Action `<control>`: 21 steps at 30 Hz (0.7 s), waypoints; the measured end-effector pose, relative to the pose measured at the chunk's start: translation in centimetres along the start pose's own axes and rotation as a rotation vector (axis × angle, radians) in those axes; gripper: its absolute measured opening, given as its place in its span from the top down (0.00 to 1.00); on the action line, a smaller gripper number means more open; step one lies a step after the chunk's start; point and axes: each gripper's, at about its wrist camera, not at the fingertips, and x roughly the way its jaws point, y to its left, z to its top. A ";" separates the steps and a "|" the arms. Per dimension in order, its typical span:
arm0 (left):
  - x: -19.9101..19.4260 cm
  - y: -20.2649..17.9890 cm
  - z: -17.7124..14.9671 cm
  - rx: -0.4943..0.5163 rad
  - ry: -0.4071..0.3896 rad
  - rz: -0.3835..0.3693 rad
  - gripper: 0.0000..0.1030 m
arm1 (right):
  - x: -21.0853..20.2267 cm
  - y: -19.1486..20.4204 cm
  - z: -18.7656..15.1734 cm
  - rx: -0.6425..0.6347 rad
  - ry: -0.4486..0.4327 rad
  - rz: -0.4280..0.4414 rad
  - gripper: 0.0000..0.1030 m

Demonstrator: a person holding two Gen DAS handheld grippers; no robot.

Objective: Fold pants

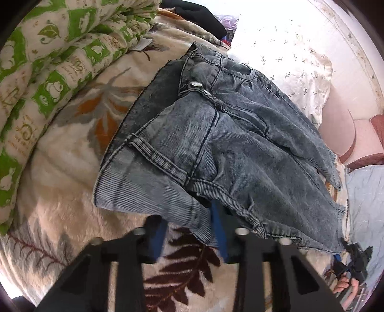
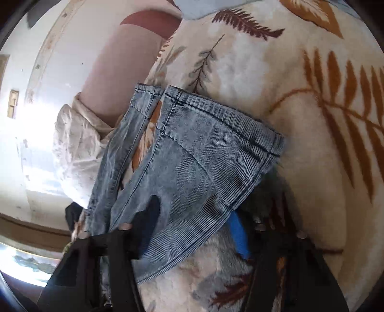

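Grey-blue denim pants [image 1: 228, 148] lie on a cream leaf-print blanket [image 1: 72, 172], waistband and snap button toward the upper left, frayed hems to the right. My left gripper [image 1: 192, 223] stands open at the waistband corner; the cloth drapes over its right finger and hides the tip. In the right wrist view the pants' leg hems [image 2: 204, 153] lie on the blanket [image 2: 324, 168]. My right gripper [image 2: 199, 225] is open, the denim lying across the gap, over its blue-padded right finger [image 2: 240, 237]. The right gripper also shows in the left wrist view [image 1: 355, 264].
A green-and-cream patterned quilt [image 1: 48, 60] is bunched at the left. A white flowered pillow [image 1: 288, 62] and a pink headboard [image 1: 348, 134] are at the right. Dark clothing [image 1: 199, 14] lies at the top. A wall with a light switch [image 2: 13, 103] is beyond the bed.
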 end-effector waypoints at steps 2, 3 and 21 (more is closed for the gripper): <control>0.5 0.3 0.1 -0.012 0.025 -0.039 0.80 | 0.3 -0.4 -0.2 0.001 -0.014 -0.021 0.74; 0.5 0.6 0.1 -0.015 0.021 -0.047 0.82 | 0.4 -0.4 -0.3 0.003 -0.019 -0.028 0.76; -4.3 0.6 -3.3 0.079 -0.076 -0.076 0.89 | -2.8 -2.3 -1.3 0.037 -0.073 0.026 0.89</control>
